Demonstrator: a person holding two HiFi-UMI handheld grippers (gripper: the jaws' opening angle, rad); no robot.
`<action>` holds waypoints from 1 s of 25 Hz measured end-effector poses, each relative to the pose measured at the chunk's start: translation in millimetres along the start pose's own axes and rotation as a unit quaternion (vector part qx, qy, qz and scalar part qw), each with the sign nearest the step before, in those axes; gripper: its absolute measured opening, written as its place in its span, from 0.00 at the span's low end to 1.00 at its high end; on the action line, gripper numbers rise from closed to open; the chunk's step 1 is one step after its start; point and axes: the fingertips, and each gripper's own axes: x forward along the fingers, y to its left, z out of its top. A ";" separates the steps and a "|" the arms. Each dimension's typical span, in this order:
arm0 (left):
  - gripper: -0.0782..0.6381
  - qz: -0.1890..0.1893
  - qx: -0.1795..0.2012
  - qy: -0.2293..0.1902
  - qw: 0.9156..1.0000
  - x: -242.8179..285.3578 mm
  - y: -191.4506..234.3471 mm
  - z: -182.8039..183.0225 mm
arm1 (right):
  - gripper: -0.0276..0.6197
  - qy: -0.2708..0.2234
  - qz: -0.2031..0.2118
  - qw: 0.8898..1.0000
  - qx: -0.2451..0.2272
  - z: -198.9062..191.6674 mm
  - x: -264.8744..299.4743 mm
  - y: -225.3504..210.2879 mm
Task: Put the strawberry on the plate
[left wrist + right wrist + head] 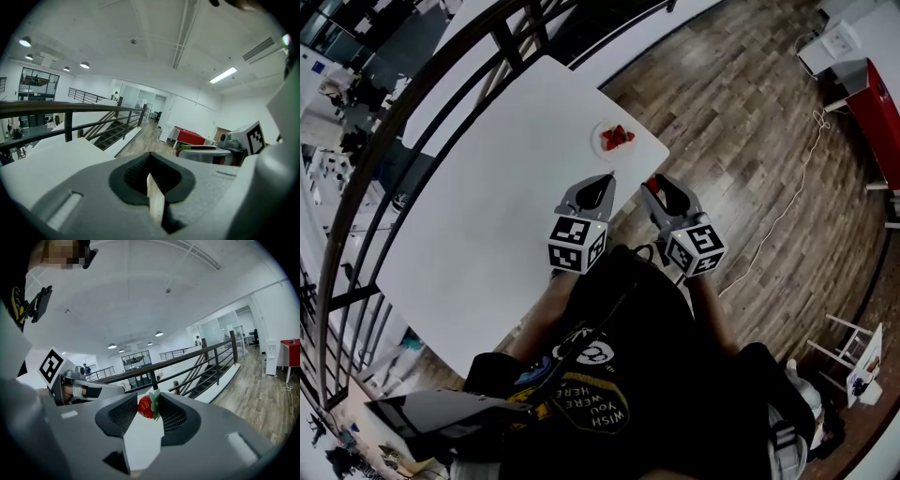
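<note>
A small white plate (597, 132) sits near the table's far right corner with red strawberries (617, 138) on it. Another strawberry (146, 407) with a green leafy cap is pinched between the pads of my right gripper (149, 405). In the head view that gripper (652, 186) hovers at the table's right edge, just short of the plate, with the red fruit (652, 183) at its tip. My left gripper (610, 177) is beside it over the table, shut with nothing in it (152, 161). Both point upward, toward the ceiling.
The white table (487, 187) ends close to the plate, with wood floor (741, 122) beyond. A dark metal railing (412, 103) curves along the table's far side. A red cabinet (877, 103) and a white cable (792, 192) lie to the right.
</note>
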 end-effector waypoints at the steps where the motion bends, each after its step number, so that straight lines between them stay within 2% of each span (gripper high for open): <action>1: 0.12 -0.001 -0.002 0.001 1.000 -0.1 4.9 -0.7 | 0.27 0.003 -0.002 1.000 0.000 -2.3 4.2 0.7; 12: 0.12 -0.005 -0.025 0.033 0.999 9.5 36.2 -19.8 | 0.27 0.056 -0.010 0.998 0.000 -29.7 39.2 -12.2; 19: 0.12 0.013 -0.037 0.043 0.998 30.7 54.3 -24.7 | 0.27 0.087 0.001 0.996 -0.004 -47.4 69.2 -37.3; 25: 0.12 0.014 -0.031 0.059 0.998 67.2 57.2 -36.6 | 0.27 0.118 0.021 0.993 -0.007 -69.6 93.6 -66.2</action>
